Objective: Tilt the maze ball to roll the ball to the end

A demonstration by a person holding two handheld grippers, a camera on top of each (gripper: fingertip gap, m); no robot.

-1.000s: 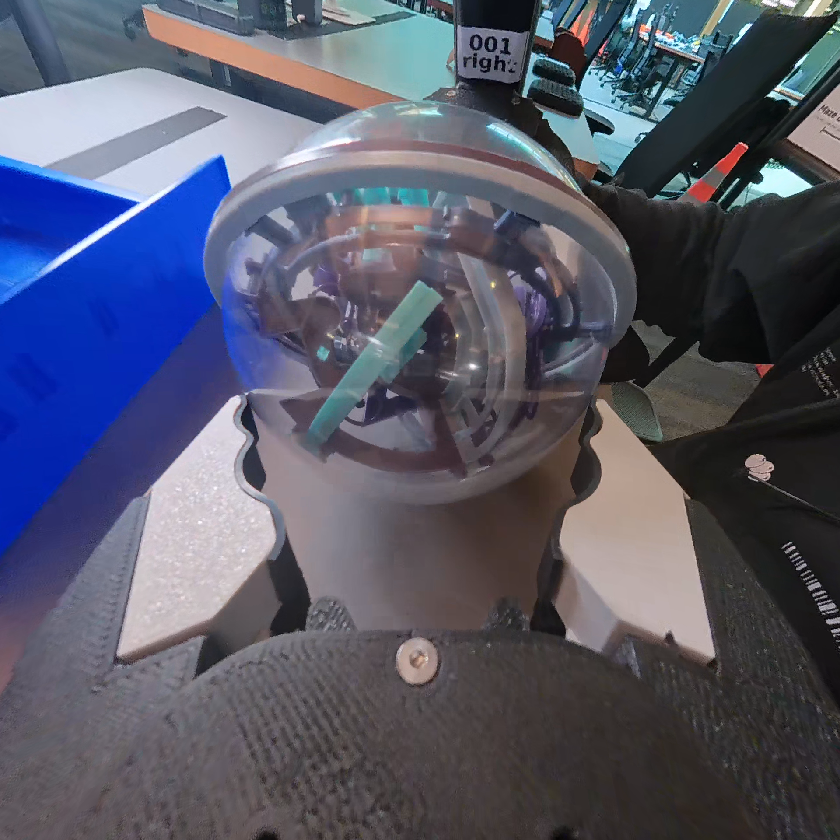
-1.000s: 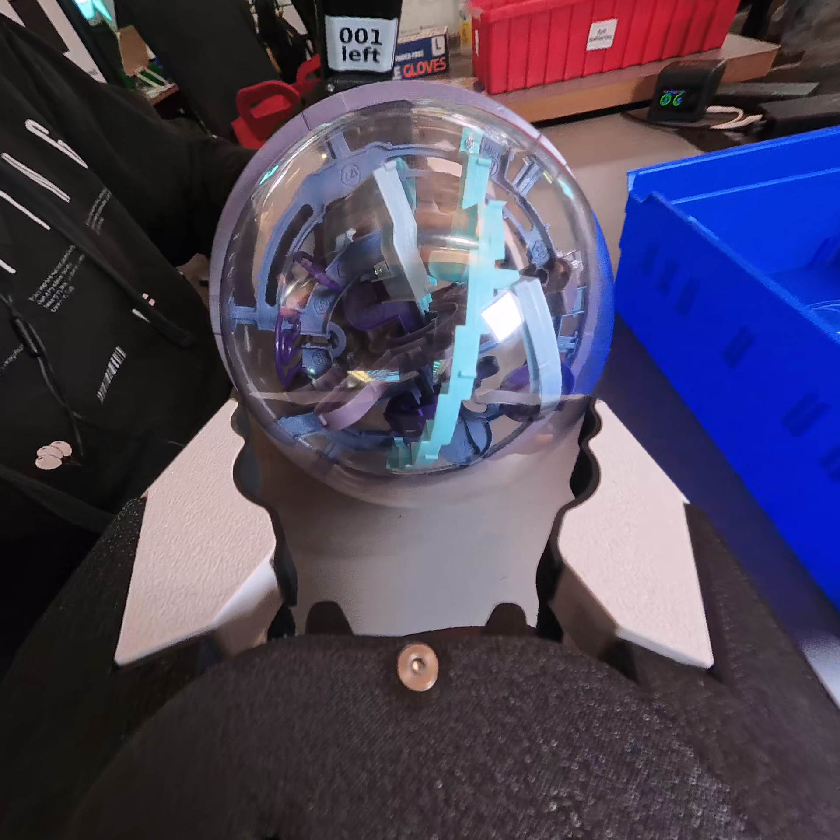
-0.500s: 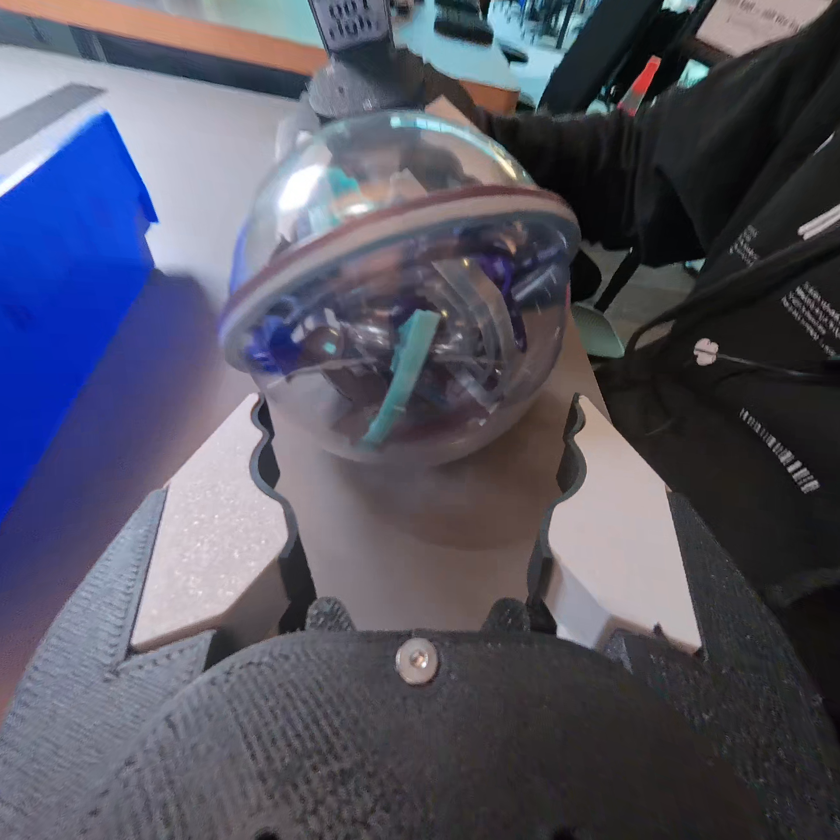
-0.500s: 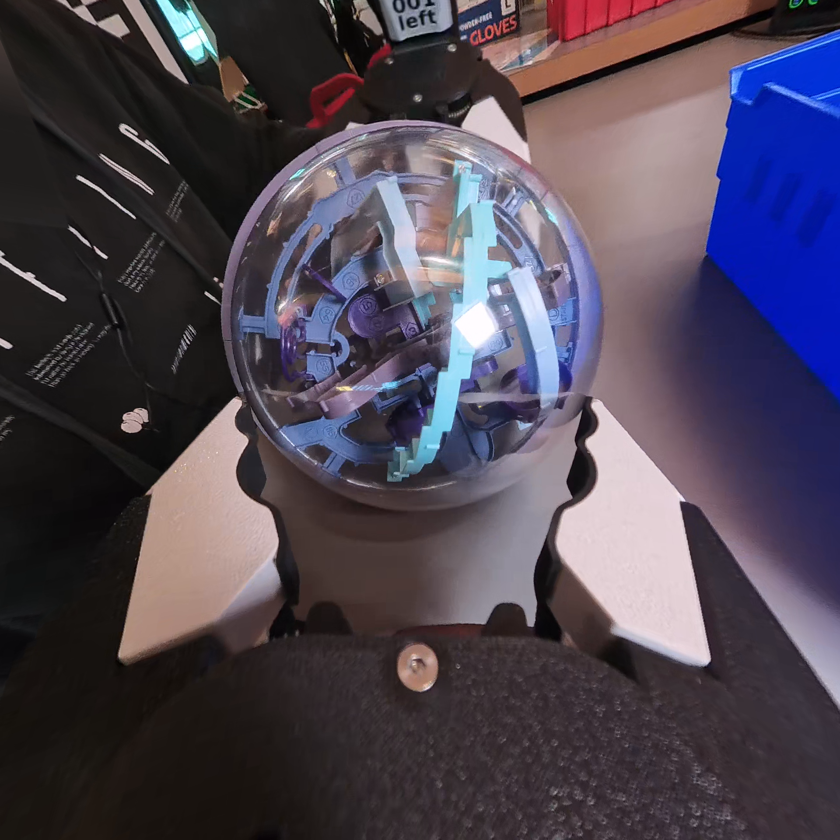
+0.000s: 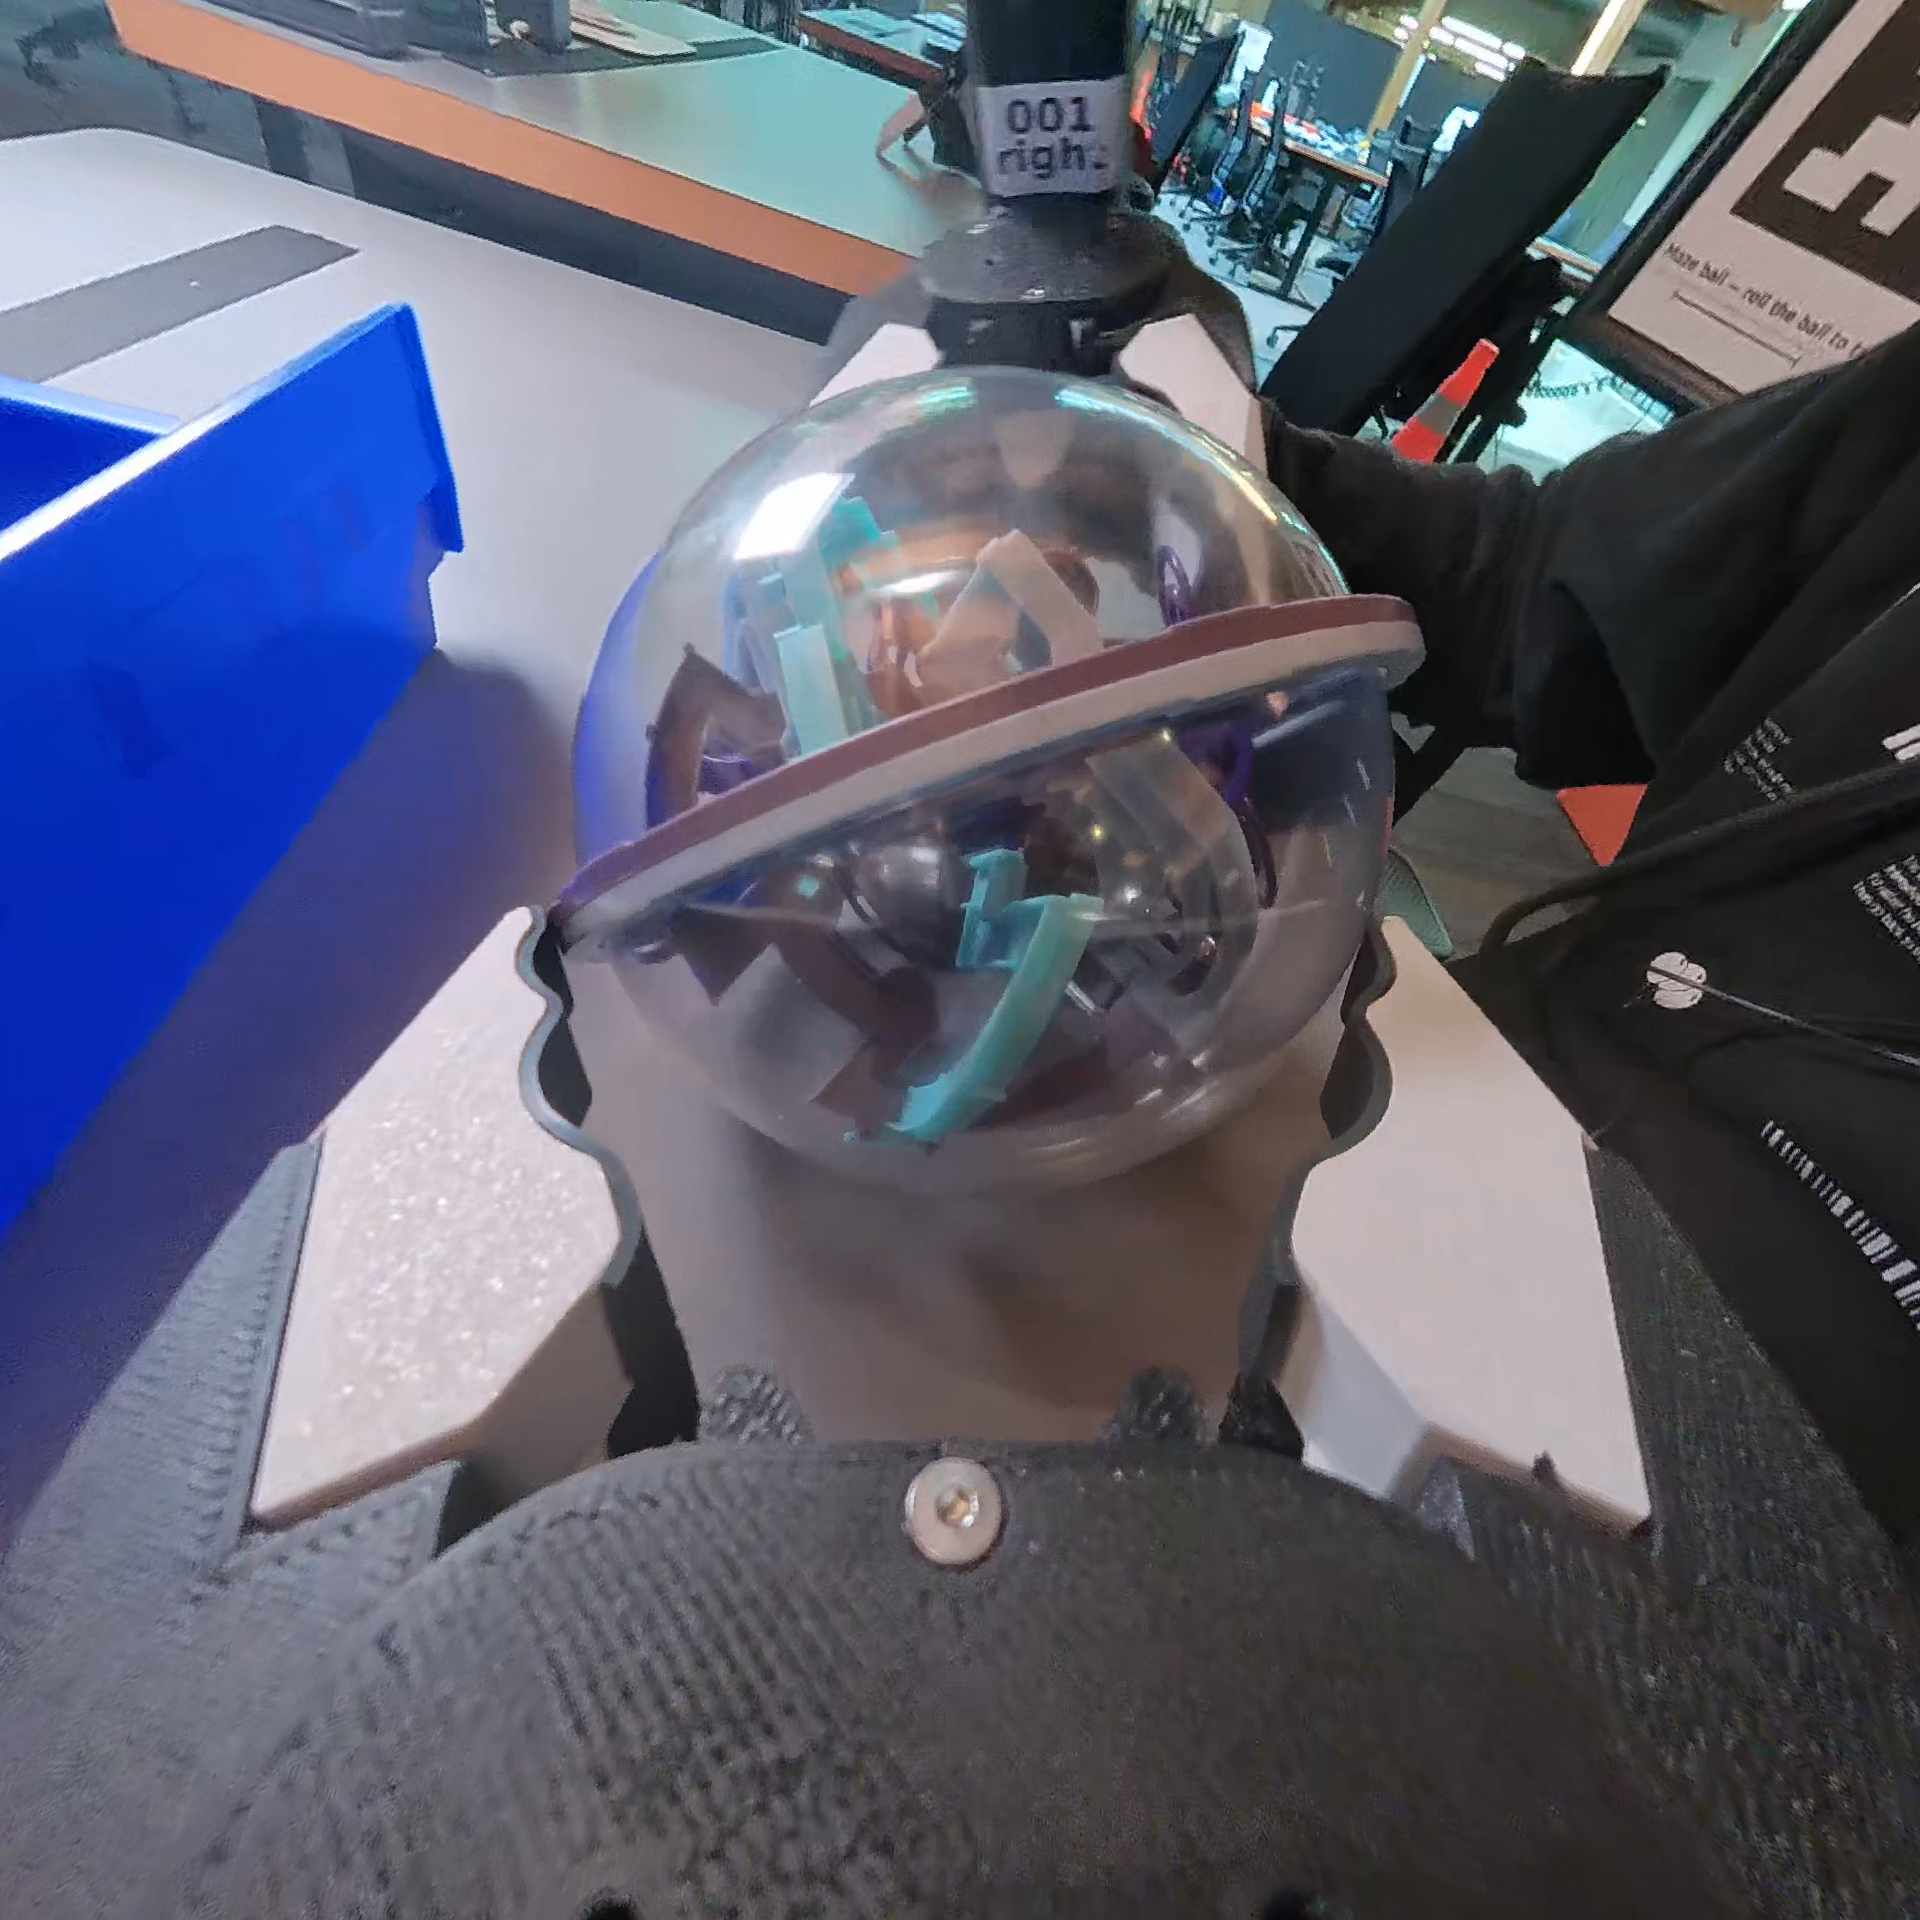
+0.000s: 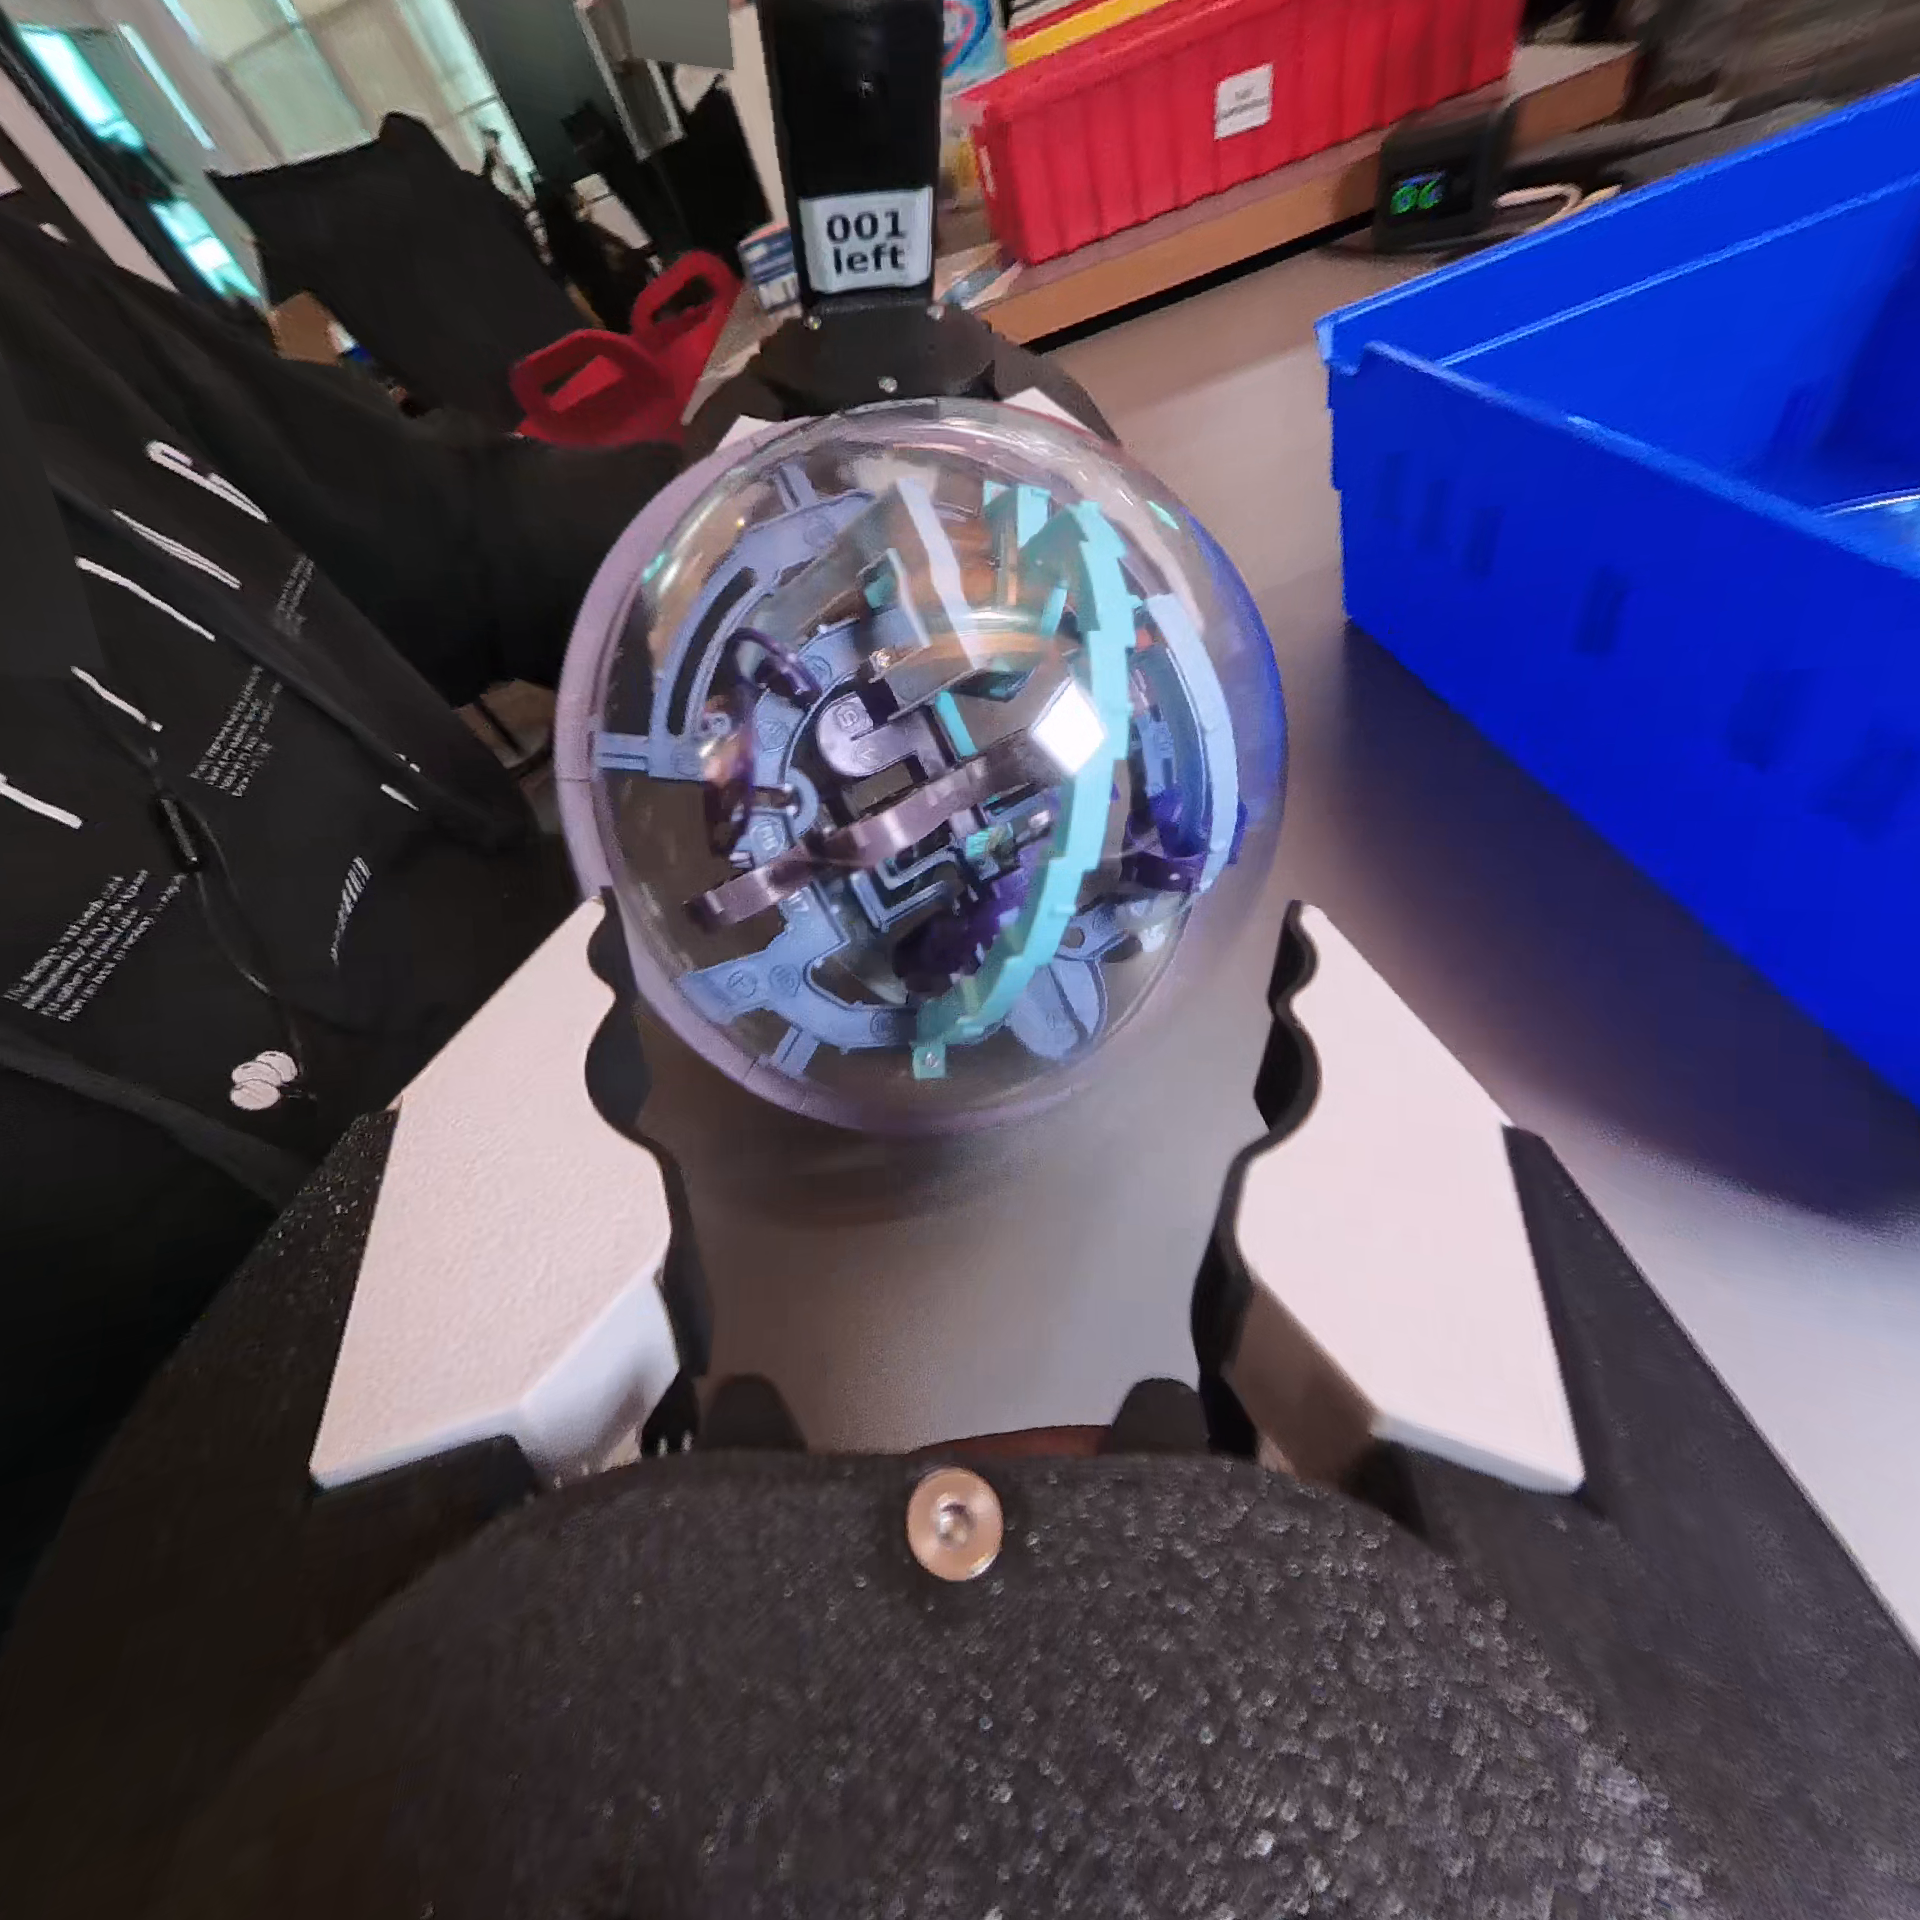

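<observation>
maze ball [image 5: 982, 790] seam tilted more | blue bin [image 5: 197, 665] just beside

surface [image 5: 582, 343]: pale grey top, matte, running far toward an orange-edged bench behind it
dark strip [image 5: 177, 286]: a flat grey-black band set in the surface at far left in the left wrist view
blue bin [image 5: 197, 665]: stands directly on the surface, at the left in the left wrist view and at the right [image 6: 1642, 582] in the right wrist view; open-topped, with an inner divider wall
bin shadow [image 6: 1475, 935]: blue-tinted, cast on the surface just beside the bin's near wall
maze ball: whether it touches the surface cannot be told
</observation>
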